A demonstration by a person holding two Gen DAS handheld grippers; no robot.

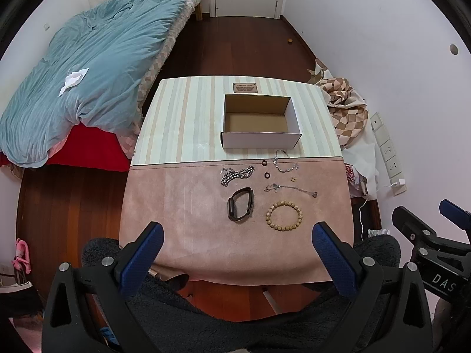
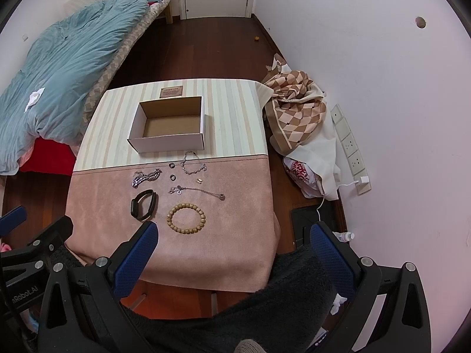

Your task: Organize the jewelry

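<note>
Both hand-held grippers [image 1: 237, 248] [image 2: 234, 248] wide apart (holding nothing), jewelry before open box [image 1: 260, 147], bed [image 1: 88, 73] beside table [image 1: 176, 206]

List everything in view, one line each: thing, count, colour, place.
box: 1, white cardboard, open, on striped far half of table
beaded bracelet: 1, tan, pink cloth, nearest
smart band: 1, black, left of beads
chunky chain: 1, silver, beyond the band
thin chains: 2, silver, right side
rings: 2, dark, middle
small clasp: 1, gold, right
quilt: 1, teal, bed at left
left gripper: 1, black with blue pads, open
right gripper: 1, same, open
</note>
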